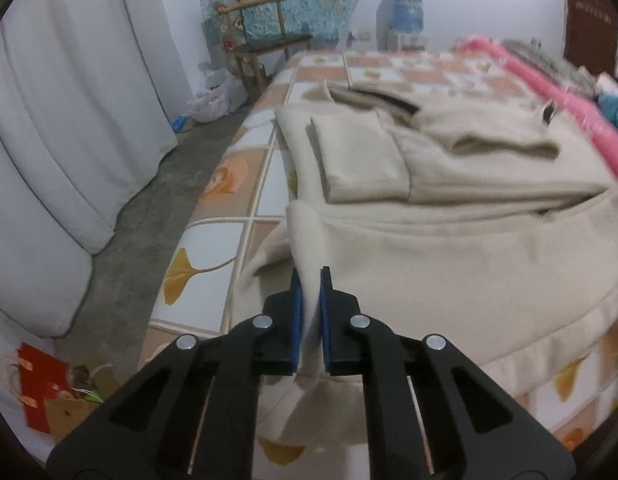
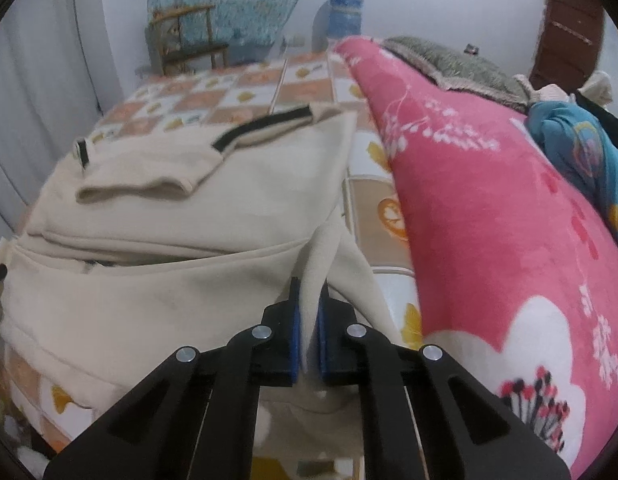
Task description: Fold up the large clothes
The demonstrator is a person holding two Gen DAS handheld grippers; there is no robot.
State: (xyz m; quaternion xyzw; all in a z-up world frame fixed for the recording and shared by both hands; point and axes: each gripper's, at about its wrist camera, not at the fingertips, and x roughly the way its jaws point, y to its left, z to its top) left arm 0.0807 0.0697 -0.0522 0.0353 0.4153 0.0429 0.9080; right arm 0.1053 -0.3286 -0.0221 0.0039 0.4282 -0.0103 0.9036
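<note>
Between my left fingers (image 1: 311,280) a pinch of the beige garment (image 1: 449,264) stands up as a thin ridge, the blue pads closed tight on it with hardly any gap. My right fingers (image 2: 309,290) do the same at the garment's other near corner, clamped on a raised fold of the same cloth. Both grips sit on the hem end nearest me, one at each side, which I judge is so that the whole lower edge can travel as one straight line and not sag in the middle. Beyond both pairs of fingers the rest of the garment lies spread on the bed (image 1: 265,168), its sleeves already laid inward across the body, so the width looks dealt with and the lengthwise fold is the step in hand. Just right of my right fingers a pink blanket (image 2: 489,208) crowds the cloth, so I would keep that corner clear of it
</note>
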